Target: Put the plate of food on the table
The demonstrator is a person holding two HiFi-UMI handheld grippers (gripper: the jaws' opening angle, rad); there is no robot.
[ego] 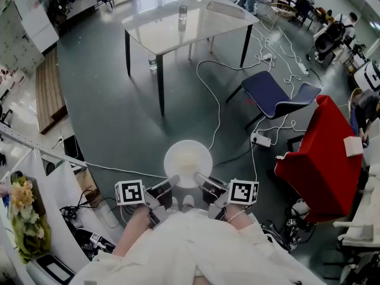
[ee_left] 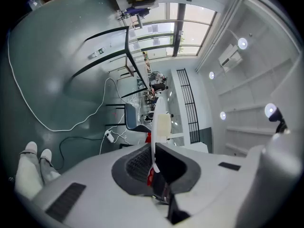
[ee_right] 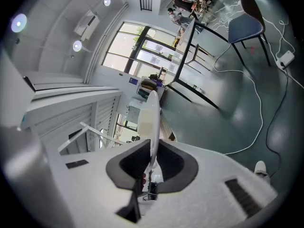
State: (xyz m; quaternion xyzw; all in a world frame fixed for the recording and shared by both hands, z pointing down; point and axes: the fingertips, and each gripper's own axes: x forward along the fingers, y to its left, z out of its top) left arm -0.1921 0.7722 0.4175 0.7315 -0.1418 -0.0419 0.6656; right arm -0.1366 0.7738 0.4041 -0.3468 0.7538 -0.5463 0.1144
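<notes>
A round white plate (ego: 187, 163) with pale food on it hangs level in front of the person, over the grey floor. My left gripper (ego: 173, 180) is shut on the plate's near-left rim and my right gripper (ego: 198, 177) is shut on its near-right rim. In the left gripper view the plate (ee_left: 156, 122) shows edge-on between the dark pads, with a pale block of food on it. The right gripper view shows the same plate (ee_right: 153, 120) edge-on, clamped in the jaws. The glass-topped table (ego: 196, 18) stands far ahead, with a bottle (ego: 183, 12) on it.
A second bottle (ego: 153, 63) stands on the floor by a table leg. A blue chair (ego: 270, 94) and a red armchair (ego: 317, 153) are at the right. White cables (ego: 217, 114) and a power strip (ego: 260, 139) lie on the floor. Clutter and flowers (ego: 21, 209) fill the left.
</notes>
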